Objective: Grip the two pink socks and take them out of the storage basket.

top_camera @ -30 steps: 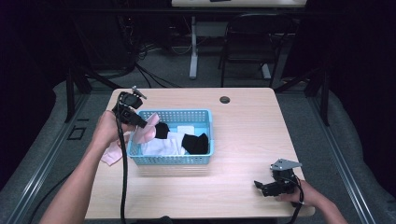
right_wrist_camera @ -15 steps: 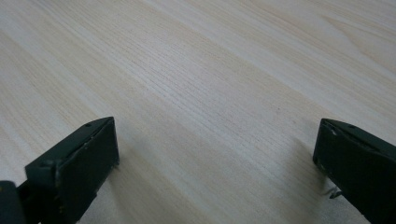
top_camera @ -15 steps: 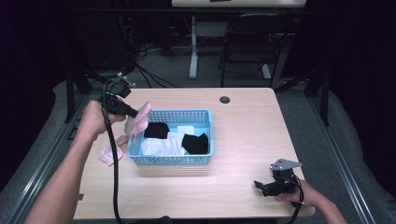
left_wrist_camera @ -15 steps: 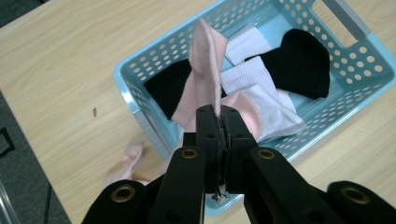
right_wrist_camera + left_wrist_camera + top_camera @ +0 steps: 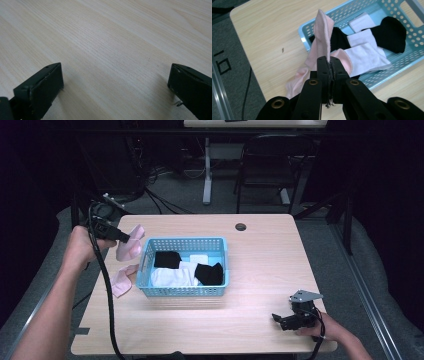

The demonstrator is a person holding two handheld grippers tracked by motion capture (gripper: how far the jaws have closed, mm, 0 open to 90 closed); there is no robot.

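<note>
Two pink socks show at the left of the table [image 5: 260, 270]: one pink sock [image 5: 131, 241] hangs pinched between the closed jaws of the left gripper [image 5: 126, 238], held in the air just off the left end of the blue basket [image 5: 186, 291], and the second pink sock [image 5: 121, 281] lies on the wood below it, beside the basket. Inside the basket lie black socks [image 5: 209, 273] and white socks [image 5: 172, 276], perhaps two of each, though the pile is too small to count surely. At the near right corner the right gripper [image 5: 287, 320] rests low over bare wood, its jaws spread wide with nothing between them.
</note>
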